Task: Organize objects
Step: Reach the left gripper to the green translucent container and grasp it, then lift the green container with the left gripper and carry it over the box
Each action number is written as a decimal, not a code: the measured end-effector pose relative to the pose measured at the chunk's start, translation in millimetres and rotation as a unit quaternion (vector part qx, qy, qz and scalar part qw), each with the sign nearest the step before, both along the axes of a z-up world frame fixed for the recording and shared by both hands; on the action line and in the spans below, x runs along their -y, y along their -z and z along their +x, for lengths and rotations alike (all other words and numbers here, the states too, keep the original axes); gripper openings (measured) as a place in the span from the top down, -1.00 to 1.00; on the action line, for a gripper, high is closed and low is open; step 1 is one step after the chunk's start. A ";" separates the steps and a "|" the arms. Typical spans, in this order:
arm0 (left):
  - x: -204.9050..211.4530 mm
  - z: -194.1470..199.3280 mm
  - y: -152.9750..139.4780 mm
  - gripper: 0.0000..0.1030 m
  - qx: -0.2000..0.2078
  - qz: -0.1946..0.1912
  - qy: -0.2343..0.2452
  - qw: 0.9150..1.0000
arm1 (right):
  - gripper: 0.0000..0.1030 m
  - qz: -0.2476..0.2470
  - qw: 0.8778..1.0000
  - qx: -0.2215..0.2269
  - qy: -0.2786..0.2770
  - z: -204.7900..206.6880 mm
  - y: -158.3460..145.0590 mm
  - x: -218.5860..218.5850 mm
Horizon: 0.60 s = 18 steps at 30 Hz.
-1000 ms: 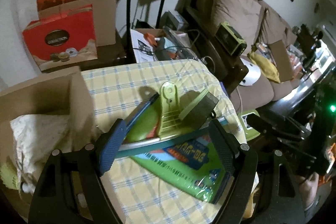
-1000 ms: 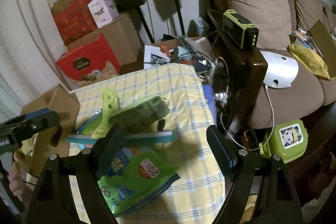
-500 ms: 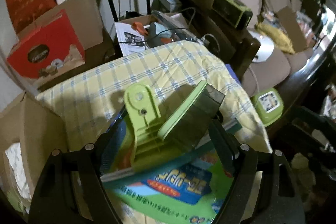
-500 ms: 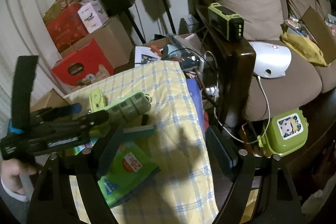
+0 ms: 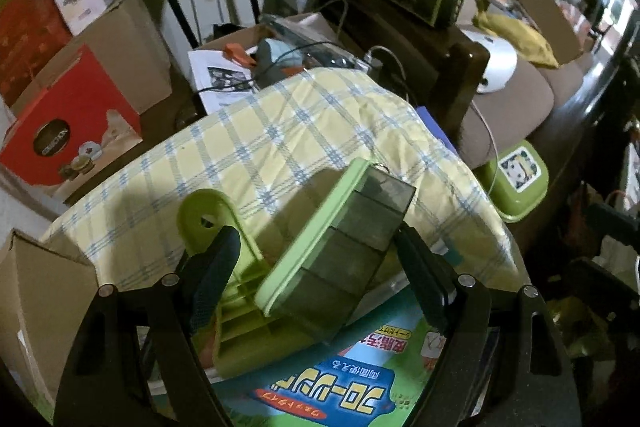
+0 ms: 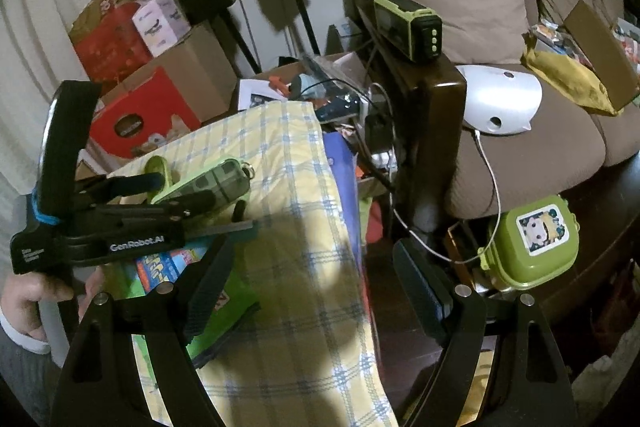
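Note:
A green-rimmed smoky pill case (image 5: 340,251) lies across a flat lime-green plastic holder (image 5: 224,259), on a green printed refill pack (image 5: 320,387), all on the yellow checked cloth (image 5: 280,131). My left gripper (image 5: 316,255) is open, its fingers either side of the pill case and holder. In the right wrist view the left gripper (image 6: 188,195) shows at the left, over the pill case (image 6: 218,183). My right gripper (image 6: 316,267) is open and empty, above the cloth's right edge.
An open cardboard box (image 5: 36,291) stands at the left of the table. Red and brown boxes (image 5: 68,115) and speaker stands lie behind. A dark wooden sofa arm (image 6: 424,115) and a green lunch box (image 6: 532,239) are to the right.
My left gripper has moved forward and down, so the pill case and holder now lie between its fingers. My right gripper has drifted right and back, off the pile.

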<state>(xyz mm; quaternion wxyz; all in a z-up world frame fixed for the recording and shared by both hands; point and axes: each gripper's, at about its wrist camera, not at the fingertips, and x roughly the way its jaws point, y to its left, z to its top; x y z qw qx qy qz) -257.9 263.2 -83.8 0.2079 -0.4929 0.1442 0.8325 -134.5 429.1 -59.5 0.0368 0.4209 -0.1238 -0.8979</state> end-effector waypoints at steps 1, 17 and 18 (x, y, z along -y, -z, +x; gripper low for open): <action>-1.0 -0.7 1.2 -0.53 0.001 -0.001 0.000 1.000 | -0.61 -0.001 1.000 0.000 -0.001 -0.6 0.6 0.2; 19.3 14.8 -35.8 0.20 -0.027 0.062 -0.007 0.998 | -0.61 -0.004 1.000 -0.005 -0.019 -2.1 -1.8 14.5; 24.0 15.8 -42.8 0.20 -0.028 0.072 -0.011 0.997 | -0.61 -0.005 1.000 -0.007 -0.020 -2.3 -3.2 15.1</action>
